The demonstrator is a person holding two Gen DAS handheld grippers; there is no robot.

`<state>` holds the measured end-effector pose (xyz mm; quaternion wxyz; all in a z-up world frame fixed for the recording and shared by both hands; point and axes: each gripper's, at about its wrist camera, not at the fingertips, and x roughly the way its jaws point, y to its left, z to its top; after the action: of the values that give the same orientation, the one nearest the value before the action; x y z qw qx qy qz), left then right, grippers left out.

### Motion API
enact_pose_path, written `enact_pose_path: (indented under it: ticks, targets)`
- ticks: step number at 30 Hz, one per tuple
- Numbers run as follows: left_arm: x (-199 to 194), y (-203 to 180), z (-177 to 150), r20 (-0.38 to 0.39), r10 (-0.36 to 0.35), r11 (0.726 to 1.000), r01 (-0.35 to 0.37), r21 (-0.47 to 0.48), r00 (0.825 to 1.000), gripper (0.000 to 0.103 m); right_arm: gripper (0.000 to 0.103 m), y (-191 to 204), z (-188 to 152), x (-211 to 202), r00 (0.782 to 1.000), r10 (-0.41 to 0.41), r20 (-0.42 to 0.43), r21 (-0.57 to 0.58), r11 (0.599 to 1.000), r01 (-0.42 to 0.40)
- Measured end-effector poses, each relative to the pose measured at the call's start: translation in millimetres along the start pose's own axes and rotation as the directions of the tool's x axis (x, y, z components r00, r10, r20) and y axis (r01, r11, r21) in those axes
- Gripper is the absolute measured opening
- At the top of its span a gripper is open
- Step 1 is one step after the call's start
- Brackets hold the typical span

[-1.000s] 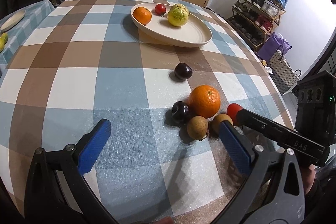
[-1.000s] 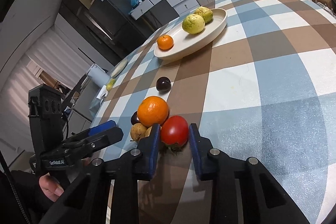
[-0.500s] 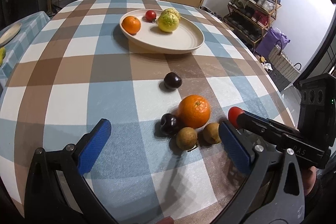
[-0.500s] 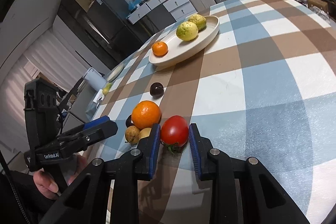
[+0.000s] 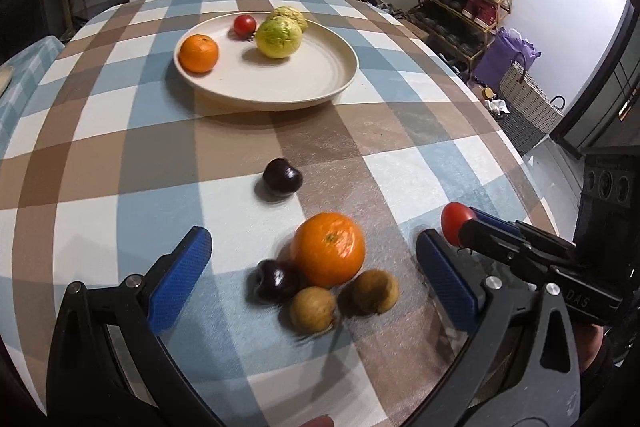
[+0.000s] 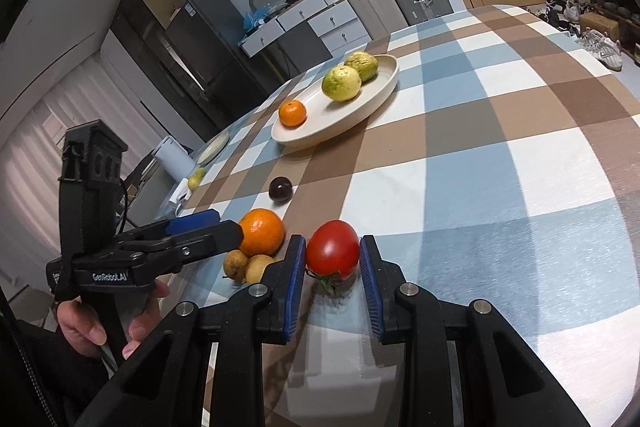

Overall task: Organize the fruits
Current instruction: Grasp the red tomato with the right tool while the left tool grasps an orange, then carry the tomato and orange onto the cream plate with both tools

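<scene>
Task partly done: plate (image 5: 340, 83) holds four fruits; right claw (image 6: 332, 265) is clamped on a tomato (image 6: 333, 253) above the desk (image 6: 500, 155); left claw (image 5: 312, 267), spread apart, frames five loose fruits.

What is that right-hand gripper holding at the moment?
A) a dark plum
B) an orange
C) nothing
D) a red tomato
D: in the right wrist view the right gripper has its blue pads pressed on either side of a red tomato, while the big orange sits loose on the table beside it.
</scene>
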<state>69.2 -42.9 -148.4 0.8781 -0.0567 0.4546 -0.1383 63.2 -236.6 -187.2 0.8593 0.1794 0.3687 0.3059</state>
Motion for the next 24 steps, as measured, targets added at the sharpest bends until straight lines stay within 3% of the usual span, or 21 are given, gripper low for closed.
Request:
enact_pose_path:
  ticks: [2,4,12,13,16,19,24]
  targets:
    - [5.5,-1.8,3.4,-0.021,-0.021,1.000,0.021,0.006,1.000,0.101,0.028,-2.7,0.6,-0.7,1.000,0.000,0.000,0.005,1.000,0.000]
    - [8.9,-2.4,5.7,-0.037,-0.049,0.999,0.049,0.006,0.998,0.092,0.028,-4.1,1.5,-1.3,1.000,0.004,-0.003,0.007,1.000,-0.004]
    - [20.1,-5.3,7.0,-0.101,-0.060,0.997,0.064,0.035,0.993,0.039,0.028,2.9,8.3,-3.6,0.999,0.036,0.005,-0.036,0.999,-0.036]
    - [20.4,-4.8,6.7,-0.102,-0.050,0.998,0.055,0.041,0.994,0.038,0.028,3.3,9.1,-2.9,0.999,0.039,0.006,-0.038,0.999,-0.039]
    - [20.5,0.1,7.8,-0.110,-0.110,0.994,0.111,0.006,0.988,0.037,0.028,3.8,11.3,-1.0,0.999,0.044,0.003,-0.040,0.998,-0.044]
    - [20.7,-1.9,7.1,-0.101,-0.091,0.995,0.093,0.017,0.991,0.037,0.028,4.9,11.6,1.0,0.999,0.043,-0.004,-0.041,0.998,-0.043]
    - [18.5,-2.7,8.0,-0.094,-0.124,0.992,0.126,0.009,0.988,0.037,0.028,7.4,12.9,0.2,0.999,0.035,-0.004,-0.046,0.998,-0.036]
